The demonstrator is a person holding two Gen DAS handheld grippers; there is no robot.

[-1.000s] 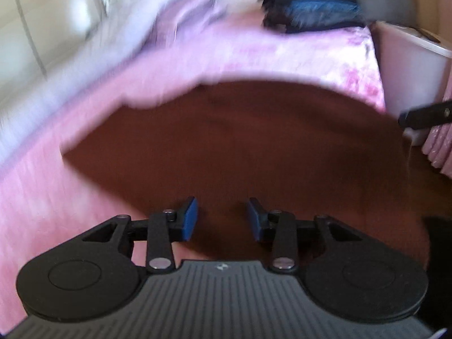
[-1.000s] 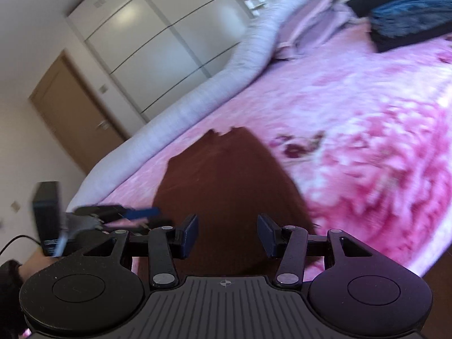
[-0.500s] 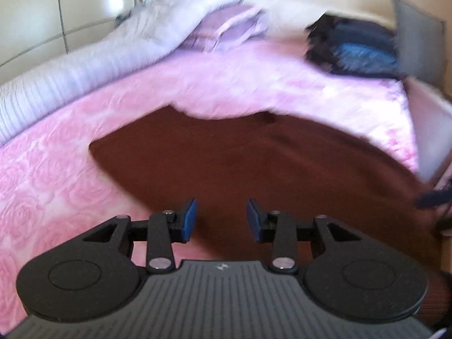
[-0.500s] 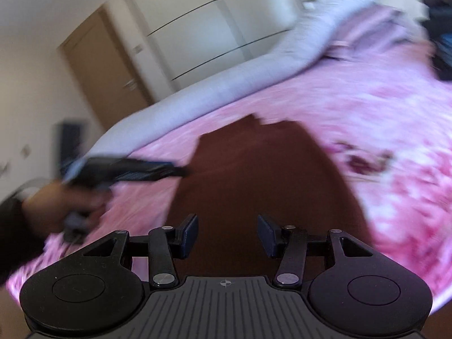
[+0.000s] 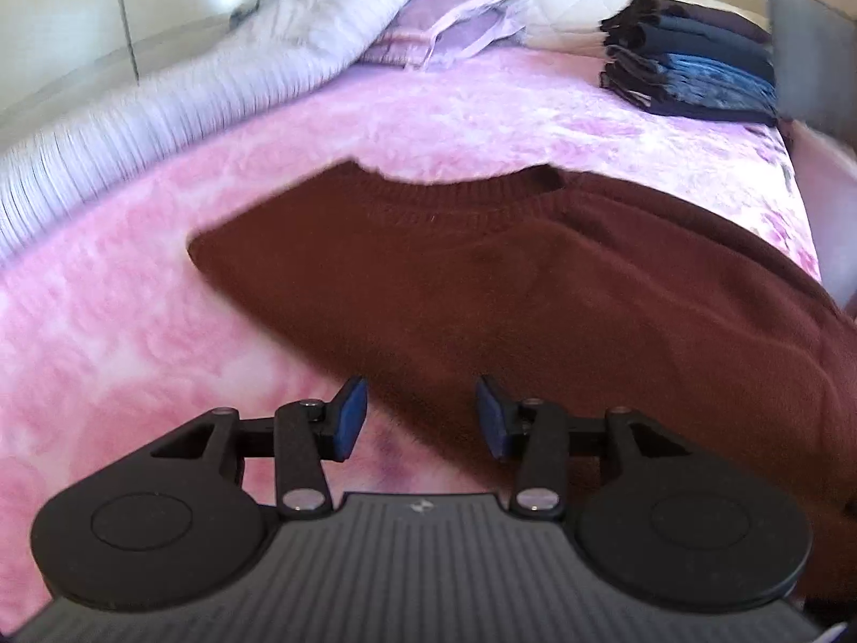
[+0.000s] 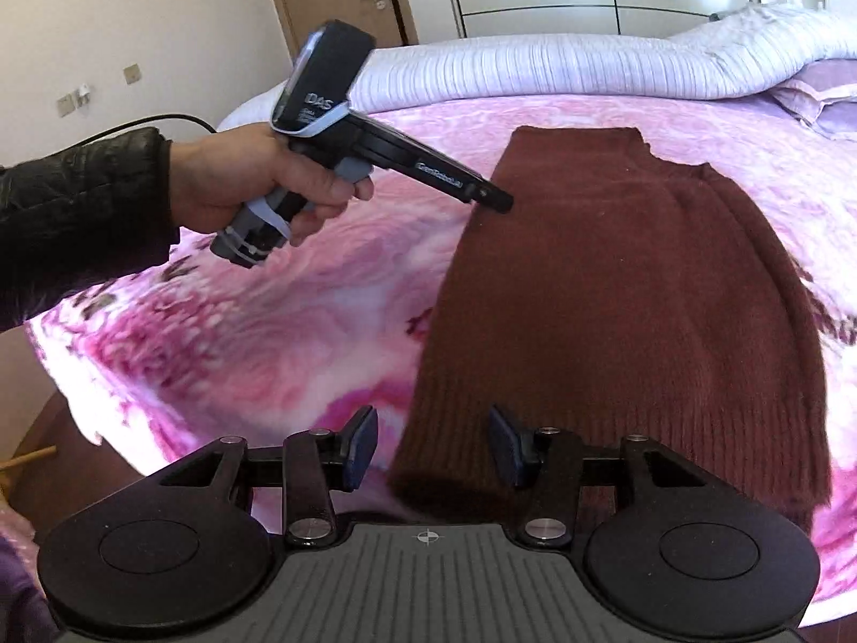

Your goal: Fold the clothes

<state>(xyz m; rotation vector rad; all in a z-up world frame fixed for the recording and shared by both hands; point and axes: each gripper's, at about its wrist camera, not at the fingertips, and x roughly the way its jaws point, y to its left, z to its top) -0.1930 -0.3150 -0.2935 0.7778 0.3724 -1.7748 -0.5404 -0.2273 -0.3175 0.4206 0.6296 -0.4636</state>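
Bright daylight fills both fisheye views, with glare whitening the wardrobe doors (image 5: 177, 5) at 11 o'clock in the left view. Motion blur smears the pink blanket (image 5: 134, 321) and the sweater (image 5: 535, 294) at its edges. Straight lines bow outward, and dark vignetting clips every corner of both frames.

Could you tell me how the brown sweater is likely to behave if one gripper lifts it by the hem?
The brown sweater is a soft ribbed knit lying flat on the pink blanket, so it will probably droop and unfold rather than hold shape. Its fuzzy surface suggests the right gripper, now open at the hem, should hold it without slipping.
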